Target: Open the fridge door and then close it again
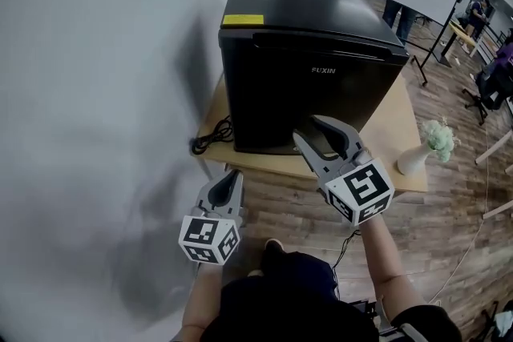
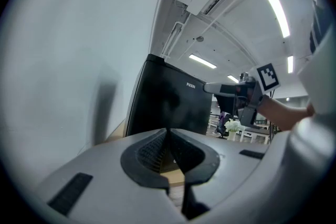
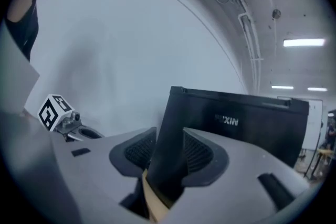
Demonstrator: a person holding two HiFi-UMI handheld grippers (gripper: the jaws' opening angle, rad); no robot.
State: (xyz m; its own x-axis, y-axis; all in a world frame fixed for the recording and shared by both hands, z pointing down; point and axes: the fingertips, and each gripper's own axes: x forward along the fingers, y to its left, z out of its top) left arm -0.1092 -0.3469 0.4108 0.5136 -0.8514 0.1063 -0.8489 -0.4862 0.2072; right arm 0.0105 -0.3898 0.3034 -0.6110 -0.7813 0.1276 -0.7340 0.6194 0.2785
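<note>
The right hand-held gripper (image 1: 308, 129), centre frame, is held level with jaws released and empty, before the closed black boxy fridge (image 1: 321, 84) on the pale wooden surface (image 1: 397, 132); the left hand-held gripper (image 1: 233, 175), lower left, is clenched.

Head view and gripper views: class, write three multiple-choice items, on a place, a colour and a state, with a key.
1. The white vase stands where, relative to the fridge? A on top; B right of it, on the table; C behind it.
2. The sticker on the fridge's top is: A yellow; B red; C blue.
3. The left gripper holds its jaws: A wide apart; B together; C gripping a cable.
Key: B, it stands at the table's right edge; A, a yellow strip at the front left corner; B, the pads meet in the left gripper view.
</note>
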